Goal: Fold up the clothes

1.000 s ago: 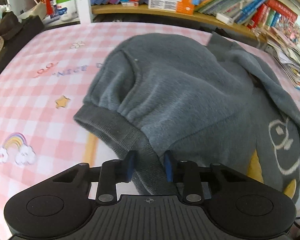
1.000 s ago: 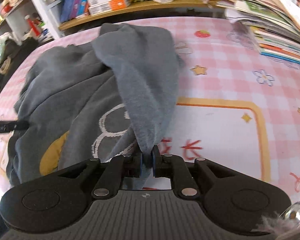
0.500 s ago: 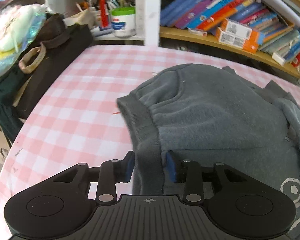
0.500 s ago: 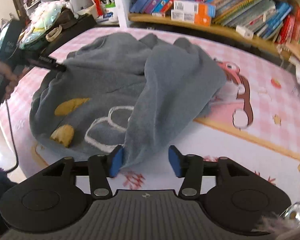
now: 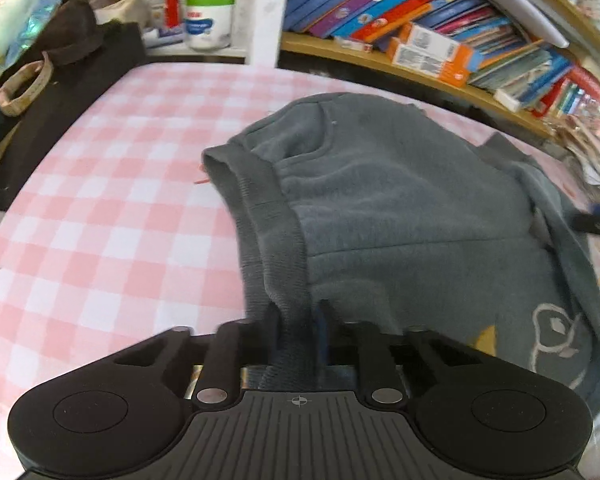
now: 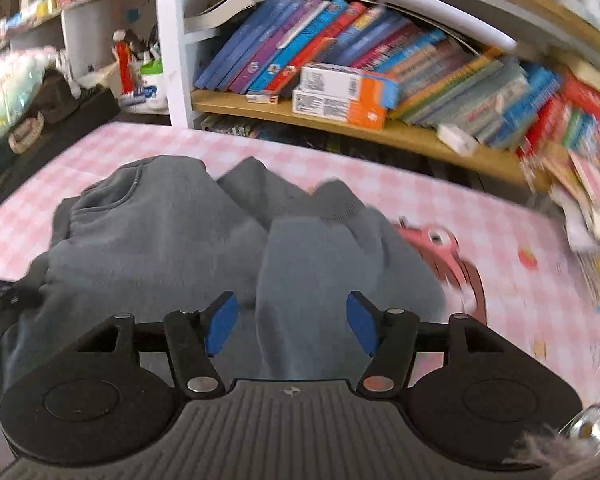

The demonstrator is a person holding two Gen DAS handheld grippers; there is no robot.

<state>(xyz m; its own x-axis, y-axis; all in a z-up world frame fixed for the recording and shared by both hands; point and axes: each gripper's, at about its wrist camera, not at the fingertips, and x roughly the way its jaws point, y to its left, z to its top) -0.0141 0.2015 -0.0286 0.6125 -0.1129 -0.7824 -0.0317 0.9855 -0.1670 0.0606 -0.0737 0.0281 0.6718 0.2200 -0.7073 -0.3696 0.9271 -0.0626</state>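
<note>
A grey fleece sweatshirt [image 5: 400, 216] lies heaped on the pink checked tablecloth [image 5: 100, 216], its ribbed hem [image 5: 268, 232] running toward the left gripper [image 5: 298, 328]. That gripper tilts steeply down, its jaws having just closed, and they pinch the hem band. The right gripper [image 6: 292, 324], also pitched downward, has just been opening; its blue pads [image 6: 220, 326] stand apart with a fold of the sweatshirt [image 6: 320, 272] lying between them, seemingly untouched, though blur makes this uncertain. Behind stands a bookshelf [image 6: 380, 132].
</note>
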